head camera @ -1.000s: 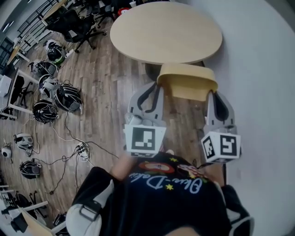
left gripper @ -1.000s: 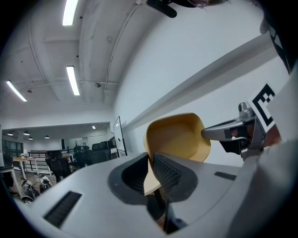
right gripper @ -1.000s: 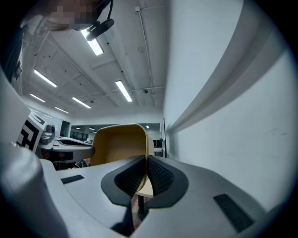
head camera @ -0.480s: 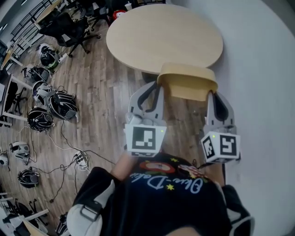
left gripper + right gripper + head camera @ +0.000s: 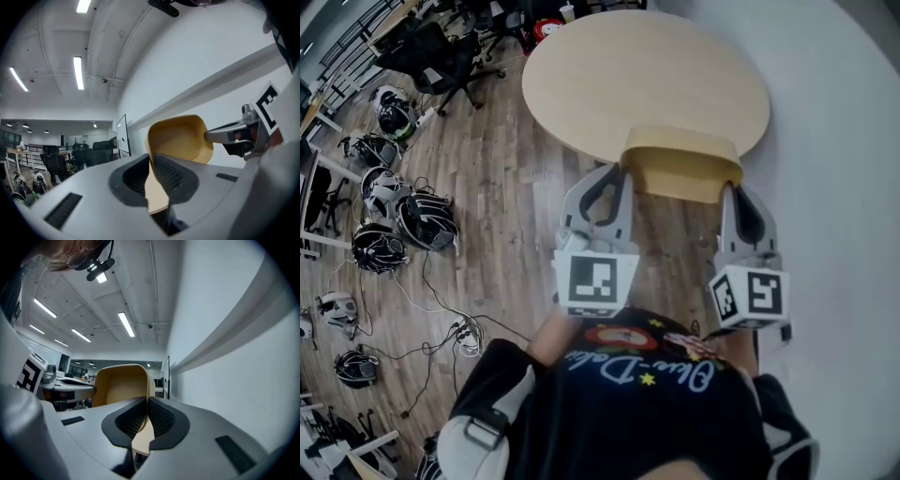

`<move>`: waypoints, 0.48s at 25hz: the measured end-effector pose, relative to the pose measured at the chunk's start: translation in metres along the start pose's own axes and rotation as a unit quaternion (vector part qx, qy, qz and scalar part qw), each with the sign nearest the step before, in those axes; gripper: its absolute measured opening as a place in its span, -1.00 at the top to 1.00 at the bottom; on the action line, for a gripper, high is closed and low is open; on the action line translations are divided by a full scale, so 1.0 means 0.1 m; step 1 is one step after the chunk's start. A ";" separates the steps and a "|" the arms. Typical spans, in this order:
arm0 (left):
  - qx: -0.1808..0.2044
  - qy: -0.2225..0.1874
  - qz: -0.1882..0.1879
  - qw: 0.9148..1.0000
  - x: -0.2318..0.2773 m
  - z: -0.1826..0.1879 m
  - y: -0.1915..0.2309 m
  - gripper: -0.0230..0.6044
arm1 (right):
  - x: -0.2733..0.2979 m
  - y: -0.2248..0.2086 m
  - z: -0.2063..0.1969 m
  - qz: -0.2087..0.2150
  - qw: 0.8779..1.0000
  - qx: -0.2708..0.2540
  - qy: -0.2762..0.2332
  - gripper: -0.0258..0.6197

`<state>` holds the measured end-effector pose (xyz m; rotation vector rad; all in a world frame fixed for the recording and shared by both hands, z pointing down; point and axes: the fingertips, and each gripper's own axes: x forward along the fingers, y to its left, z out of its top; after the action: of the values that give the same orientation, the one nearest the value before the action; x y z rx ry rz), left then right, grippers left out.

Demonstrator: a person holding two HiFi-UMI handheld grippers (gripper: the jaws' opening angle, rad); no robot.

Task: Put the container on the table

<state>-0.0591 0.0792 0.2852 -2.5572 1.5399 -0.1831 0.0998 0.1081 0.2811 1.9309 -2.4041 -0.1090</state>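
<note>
Wood-plank floor (image 5: 502,197) lies below. Left tongs (image 5: 153,174) and right tongs (image 5: 144,422) each clench a thin side wall of the tan plastic container (image 5: 680,167), which is carried aloft at the round bench's (image 5: 642,70) 6 o'clock edge. The container is judged light and stiff-walled. Rim holds at 9 and 3 o'clock suit it.

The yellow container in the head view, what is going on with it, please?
A person holds a tool in each hand. The left tool is shut on the left rim of the yellow container, and the right tool is shut on its right rim. The container hangs at the near edge of the round table and seems not yet set down.
</note>
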 end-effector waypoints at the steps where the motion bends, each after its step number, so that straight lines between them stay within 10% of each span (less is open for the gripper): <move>1: -0.001 0.003 0.000 1.000 0.02 -0.02 0.07 0.83 | 0.07 0.04 0.00 0.001 1.000 0.000 0.002 0.87; 12: -0.027 0.003 -0.006 1.000 0.17 -0.28 0.72 0.83 | 0.60 0.49 -0.03 -0.003 1.000 -0.015 0.017 0.87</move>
<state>-0.1187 0.0296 0.2997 -2.6106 1.5518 -0.1526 0.0394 0.0597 0.2889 1.9112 -2.3620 -0.1104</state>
